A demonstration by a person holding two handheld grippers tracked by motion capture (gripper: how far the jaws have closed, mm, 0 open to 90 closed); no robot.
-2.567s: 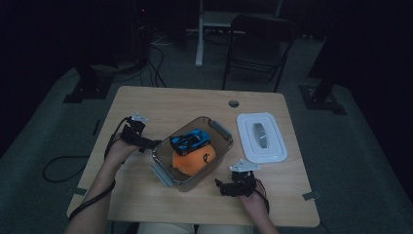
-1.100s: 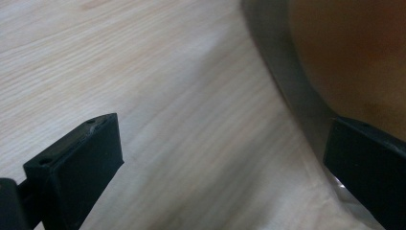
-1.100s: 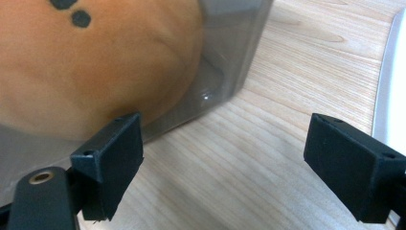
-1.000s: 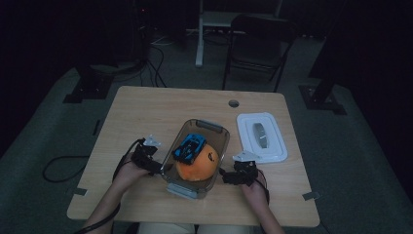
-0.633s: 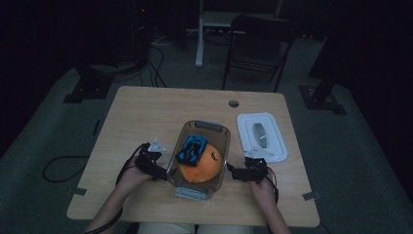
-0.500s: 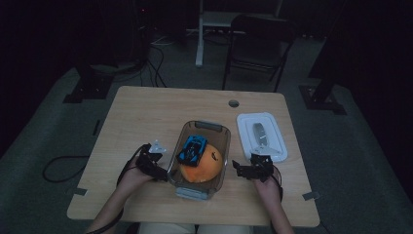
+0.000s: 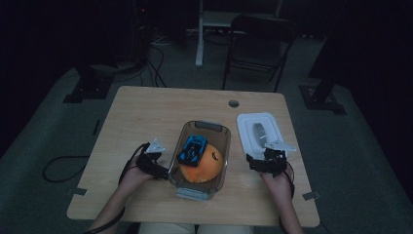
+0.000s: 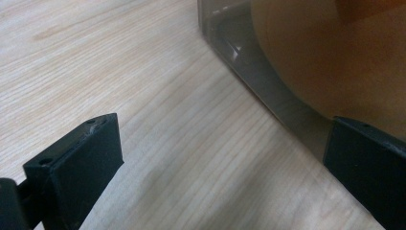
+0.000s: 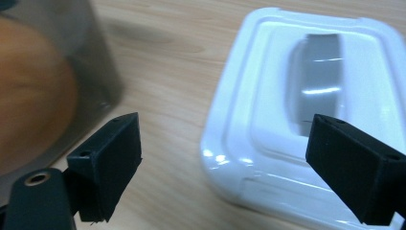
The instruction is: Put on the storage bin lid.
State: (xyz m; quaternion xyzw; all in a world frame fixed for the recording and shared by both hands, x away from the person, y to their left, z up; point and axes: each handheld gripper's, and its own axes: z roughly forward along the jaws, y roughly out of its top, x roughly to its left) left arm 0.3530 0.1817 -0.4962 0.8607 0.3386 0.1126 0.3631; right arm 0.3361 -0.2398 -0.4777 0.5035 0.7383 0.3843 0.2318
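Two grippers flank the clear plastic bin [image 7: 204, 127], the landmark that stands near the middle of the wooden table [image 7: 146, 112], slightly toward the person's edge. The left gripper [image 7: 160, 168] sits just beside the bin's left wall, at its near half; in the left gripper view its jaws are spread wide over bare wood, with the bin's wall [image 8: 249, 72] running just past the right-hand jaw, and whether that jaw touches the wall cannot be told. The right gripper [image 7: 260, 163] lies to the right of the bin, apart from it, at the near end of the white lid [image 7: 253, 144]; in the right gripper view its jaws also stand spread, one just off the bin's corner [image 9: 91, 72] and the other over the lid's near rim [image 9: 249, 158], gripping nothing. The lid lies flat on the table to the right of the bin, near it but apart, with a grey handle [image 7: 259, 131] along its middle. Inside the bin, an orange ball [image 7: 202, 168] fills the near half, and a blue toy car [image 7: 192, 148] rests against it toward the bin's far left side. Beyond the bin's far end, near the table's far edge, is a small round hole [image 7: 234, 103].
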